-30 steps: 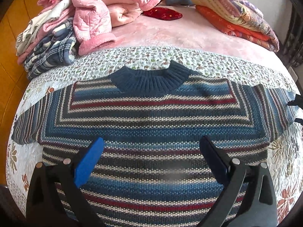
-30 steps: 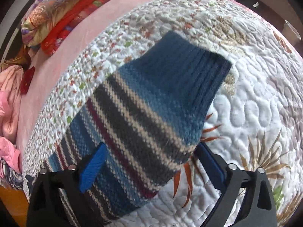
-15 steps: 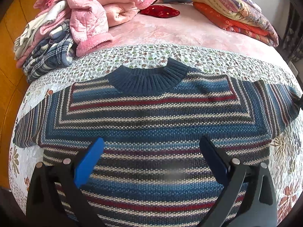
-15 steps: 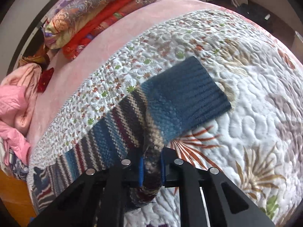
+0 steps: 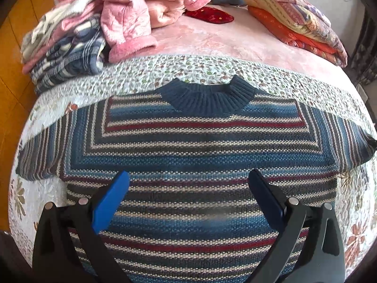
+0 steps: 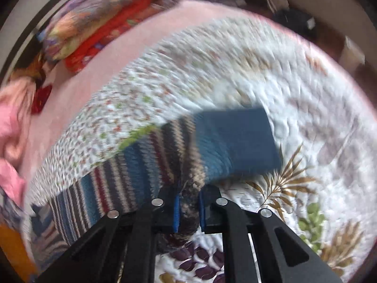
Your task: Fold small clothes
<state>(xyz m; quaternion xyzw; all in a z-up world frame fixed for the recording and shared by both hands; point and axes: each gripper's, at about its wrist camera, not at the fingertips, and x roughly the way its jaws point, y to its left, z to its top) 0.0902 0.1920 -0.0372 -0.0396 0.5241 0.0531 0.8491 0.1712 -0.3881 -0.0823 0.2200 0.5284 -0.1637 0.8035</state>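
Striped sweater spread flat, right sleeve pinched

The striped knit sweater (image 5: 193, 155) lies face up on the floral quilt (image 5: 146, 70), collar toward the pink clothes pile (image 5: 132, 16). The left gripper (image 5: 188, 188) hangs over the sweater's body, jaws spread wide and empty. The right gripper (image 6: 188, 208) is clenched on the sweater's sleeve (image 6: 165, 155) near its navy cuff (image 6: 235, 141).

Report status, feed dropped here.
Left gripper open over striped sweater. Right gripper shut on sleeve, view blurred. Nothing in the way.
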